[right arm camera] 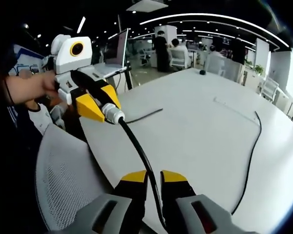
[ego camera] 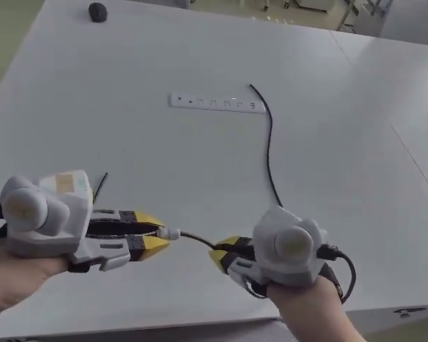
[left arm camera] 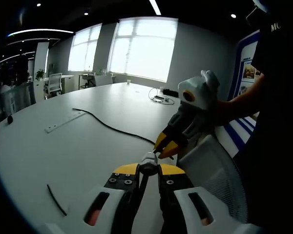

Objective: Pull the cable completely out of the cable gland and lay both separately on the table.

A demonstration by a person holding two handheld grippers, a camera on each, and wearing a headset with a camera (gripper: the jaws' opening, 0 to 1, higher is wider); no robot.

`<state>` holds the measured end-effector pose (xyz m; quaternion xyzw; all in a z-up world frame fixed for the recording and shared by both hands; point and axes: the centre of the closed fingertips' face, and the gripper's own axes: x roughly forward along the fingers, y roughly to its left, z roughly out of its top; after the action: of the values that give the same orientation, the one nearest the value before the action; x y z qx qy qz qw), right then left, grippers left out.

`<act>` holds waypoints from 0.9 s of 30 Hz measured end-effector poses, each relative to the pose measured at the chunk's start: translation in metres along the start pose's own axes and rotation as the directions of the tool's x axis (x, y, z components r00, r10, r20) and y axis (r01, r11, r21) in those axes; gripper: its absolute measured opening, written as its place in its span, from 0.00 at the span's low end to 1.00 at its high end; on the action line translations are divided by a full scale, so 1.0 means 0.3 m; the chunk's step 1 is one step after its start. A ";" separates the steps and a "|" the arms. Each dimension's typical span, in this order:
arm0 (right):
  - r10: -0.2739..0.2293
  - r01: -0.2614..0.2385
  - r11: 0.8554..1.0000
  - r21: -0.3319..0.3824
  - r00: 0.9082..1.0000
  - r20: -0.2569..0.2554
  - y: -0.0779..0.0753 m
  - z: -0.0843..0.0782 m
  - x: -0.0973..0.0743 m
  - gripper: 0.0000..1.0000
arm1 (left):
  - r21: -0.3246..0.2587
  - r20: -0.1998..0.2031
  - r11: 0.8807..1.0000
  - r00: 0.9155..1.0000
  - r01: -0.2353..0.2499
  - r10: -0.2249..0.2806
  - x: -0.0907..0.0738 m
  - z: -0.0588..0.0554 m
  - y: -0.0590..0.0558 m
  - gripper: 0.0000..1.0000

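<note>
PULLING A CABLE FREE: At the near edge of a white desk [ego camera: 164,157], a person holds a small white plastic cable gland [ego camera: 170,233] in the air. The yellow-tipped fingers [left arm camera: 124,169] of the left gripper [ego camera: 155,236] are clamped on its body. Facing it, close by, the right gripper [ego camera: 220,256] has its fingers [right arm camera: 135,178] pressed together on the thin black round cable [right arm camera: 136,146] that leaves the gland's mouth.

The two tools are set nose to nose, an arrangement that looks meant to let one hand anchor the fitting while the other draws the cable straight out along its axis.

The cable is not yet free. It enters the gland with no gap showing and sags in a short arc to the right gripper. From there it passes under that hand and trails across the desk in a long loose curve. Its far end lies just by the right end of a flat white power strip [ego camera: 217,102].

The gland looks pale and rounded, with a collar where the cable goes in.

A short black offcut of cable [ego camera: 100,187] lies on the desk beyond the left gripper. A small dark rounded object [ego camera: 98,11] sits near the far edge.
</note>
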<state>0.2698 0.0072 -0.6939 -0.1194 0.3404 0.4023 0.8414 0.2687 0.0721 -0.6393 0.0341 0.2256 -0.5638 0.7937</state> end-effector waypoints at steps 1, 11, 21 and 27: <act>0.009 -0.009 1.000 -0.027 1.000 0.004 0.006 0.006 -0.002 0.11 | 0.002 -0.001 1.000 1.000 0.001 -0.001 0.000 -0.001 -0.001 0.15; -0.004 0.001 0.947 -0.320 1.000 -0.008 0.072 0.139 -0.013 0.18 | 0.006 -0.007 1.000 1.000 0.010 -0.010 0.007 -0.006 -0.009 0.15; -0.005 -0.017 0.899 -0.437 0.999 -0.050 0.118 0.167 0.025 0.11 | 0.009 -0.010 1.000 1.000 0.021 -0.021 0.011 -0.007 -0.017 0.15; -0.009 -0.017 0.886 -0.464 0.998 -0.054 0.119 0.171 0.031 0.04 | 0.001 -0.004 1.000 1.000 0.018 -0.018 0.010 -0.010 -0.014 0.15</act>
<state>0.2714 0.0603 -0.6595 -0.3275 0.2576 0.4704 0.7779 0.2649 0.0689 -0.6423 0.0336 0.2273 -0.5712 0.7880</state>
